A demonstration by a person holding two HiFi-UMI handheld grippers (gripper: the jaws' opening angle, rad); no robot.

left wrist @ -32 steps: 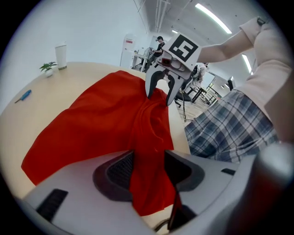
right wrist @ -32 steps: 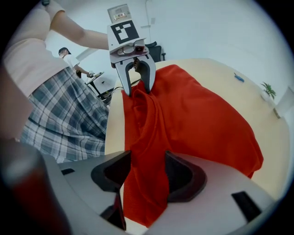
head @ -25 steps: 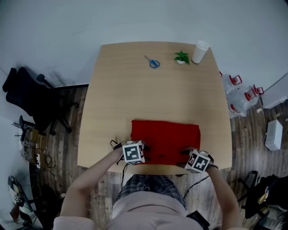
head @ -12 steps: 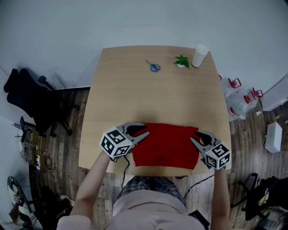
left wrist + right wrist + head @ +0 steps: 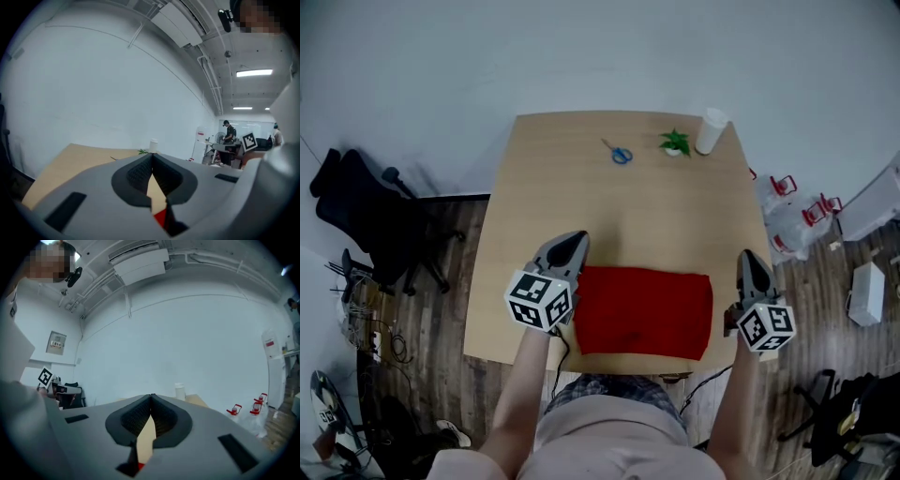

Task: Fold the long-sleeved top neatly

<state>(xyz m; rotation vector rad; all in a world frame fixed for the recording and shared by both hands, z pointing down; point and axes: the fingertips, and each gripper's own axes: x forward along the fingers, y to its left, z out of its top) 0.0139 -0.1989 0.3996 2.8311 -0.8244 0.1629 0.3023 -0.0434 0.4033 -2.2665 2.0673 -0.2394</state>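
Note:
The red long-sleeved top (image 5: 642, 312) lies folded in a flat rectangle near the front edge of the wooden table (image 5: 628, 206). My left gripper (image 5: 575, 238) hovers above the top's left edge, pointing away from me, shut and empty. My right gripper (image 5: 749, 256) floats just past the top's right edge, also shut and empty. Both pairs of jaws have just been closing with nothing between them. In the left gripper view the left gripper (image 5: 151, 161) has its pads pressed together, with a sliver of the red top (image 5: 161, 216) below. The right gripper view shows the right gripper (image 5: 151, 401) the same way.
Blue scissors (image 5: 619, 153), a small green plant (image 5: 675, 142) and a white cup (image 5: 711, 131) sit at the table's far edge. A black office chair (image 5: 366, 216) stands on the floor at the left. Red-handled items (image 5: 787, 183) lie on the floor at the right.
Both grippers lifted off the top's near edge, swung outward and turned from pointing down to level. Their jaws went from open to shut. The top stays flat on the table.

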